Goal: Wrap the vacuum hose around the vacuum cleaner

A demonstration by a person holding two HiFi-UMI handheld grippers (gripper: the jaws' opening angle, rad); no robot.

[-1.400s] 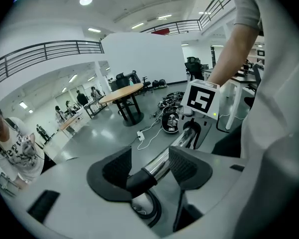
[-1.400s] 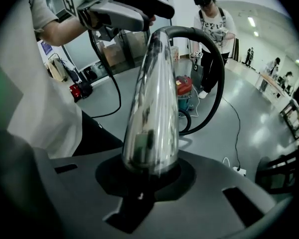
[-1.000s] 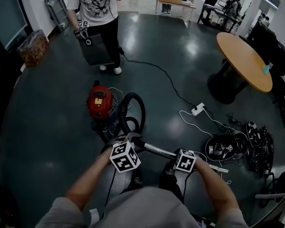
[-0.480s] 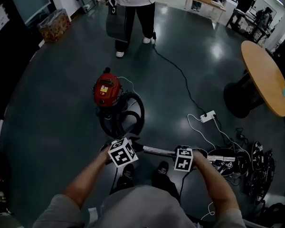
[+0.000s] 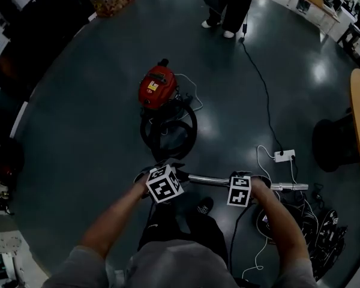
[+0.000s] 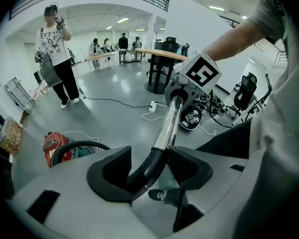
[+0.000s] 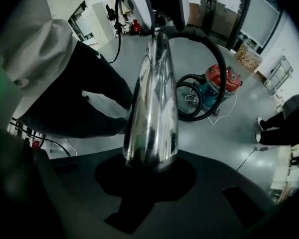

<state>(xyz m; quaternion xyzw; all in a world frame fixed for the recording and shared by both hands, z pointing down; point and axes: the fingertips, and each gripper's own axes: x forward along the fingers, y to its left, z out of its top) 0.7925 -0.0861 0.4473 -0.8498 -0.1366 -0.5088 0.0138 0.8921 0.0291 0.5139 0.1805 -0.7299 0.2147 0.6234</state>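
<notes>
Two grippers are holding the wand end low in the frame, the left gripper point(image 6: 150, 164) clenching the black cuff point(image 6: 139, 178) and the right gripper point(image 7: 150, 176) clenching the chrome wand point(image 7: 152, 98), so winding the hose point(image 5: 194, 129), looped just below the vacuum cleaner point(image 5: 156, 84) at upper centre, is likely calling for carrying the wand around the canister.

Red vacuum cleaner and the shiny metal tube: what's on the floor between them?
In the head view, the coiled black hose lies between the red vacuum cleaner and the shiny metal tube.
</notes>
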